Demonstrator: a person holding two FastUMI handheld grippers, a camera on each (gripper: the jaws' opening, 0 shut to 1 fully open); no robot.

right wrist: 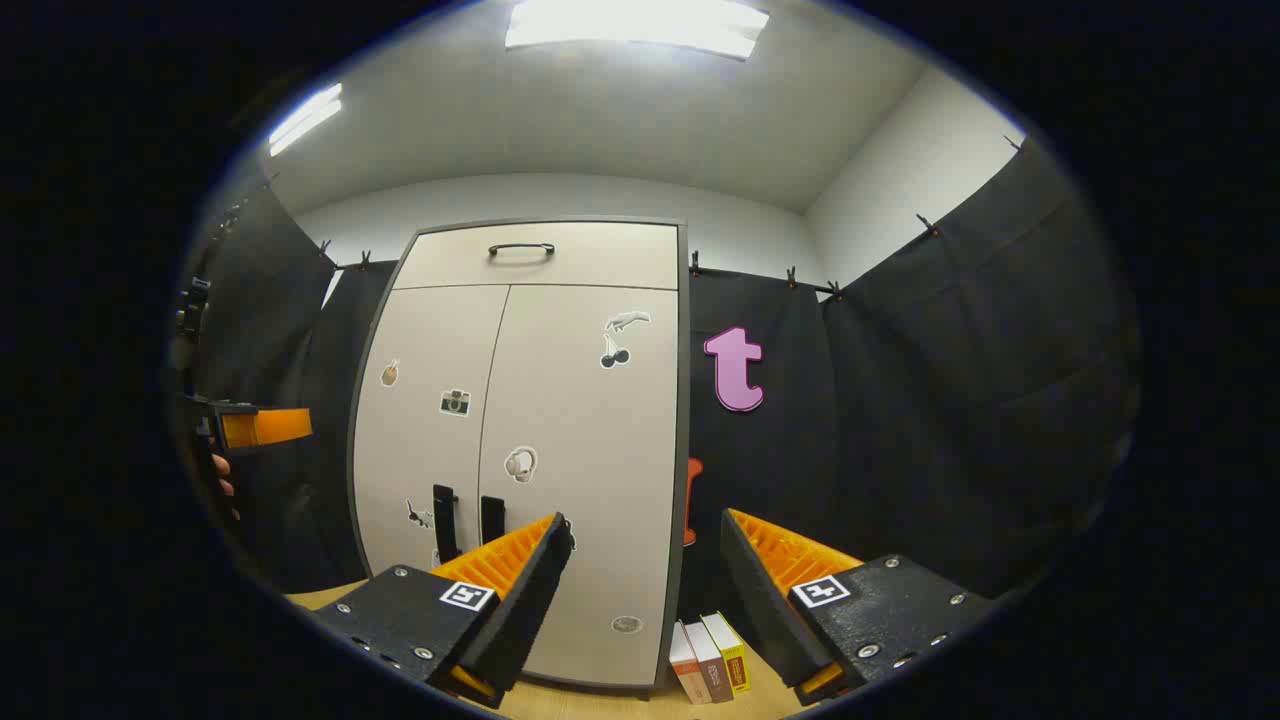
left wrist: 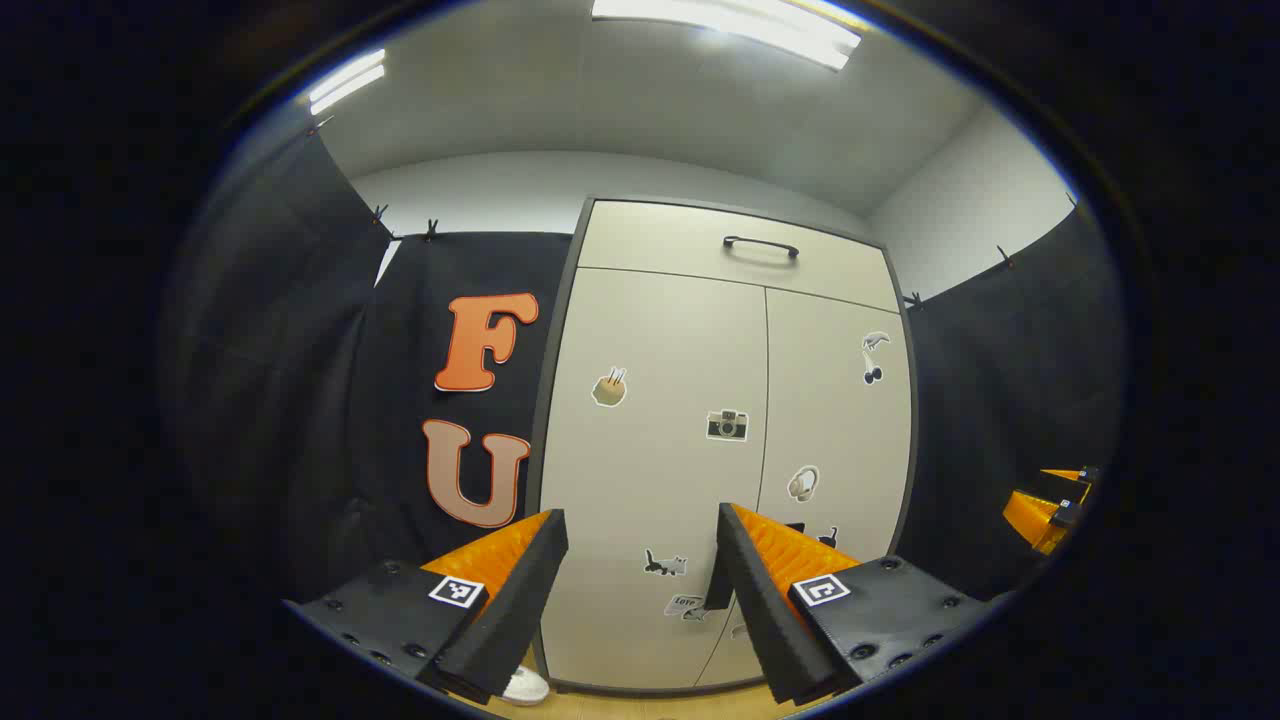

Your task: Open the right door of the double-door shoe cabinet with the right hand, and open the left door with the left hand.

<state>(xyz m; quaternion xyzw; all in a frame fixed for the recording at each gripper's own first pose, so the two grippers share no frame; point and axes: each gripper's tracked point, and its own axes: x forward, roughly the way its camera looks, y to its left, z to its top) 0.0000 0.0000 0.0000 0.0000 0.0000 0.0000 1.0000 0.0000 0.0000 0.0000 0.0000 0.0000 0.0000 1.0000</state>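
Note:
The pale double-door shoe cabinet stands shut ahead. In the left gripper view its left door (left wrist: pixel 650 450) and right door (left wrist: pixel 835 440) meet at a centre seam. My left gripper (left wrist: pixel 640 515) hangs open in front of the left door, apart from it. In the right gripper view two dark vertical handles, the left door handle (right wrist: pixel 443 520) and the right door handle (right wrist: pixel 492 518), sit low by the seam. My right gripper (right wrist: pixel 645 518) is open, held off the right door (right wrist: pixel 590 450) near the cabinet's right edge. Both doors carry small stickers.
A top drawer with a dark bar handle (right wrist: pixel 521 248) sits above the doors. Three small boxes (right wrist: pixel 710 655) stand on the wooden floor by the cabinet's right foot. A white shoe (left wrist: pixel 525 687) lies at its left foot. Black cloth walls flank the cabinet.

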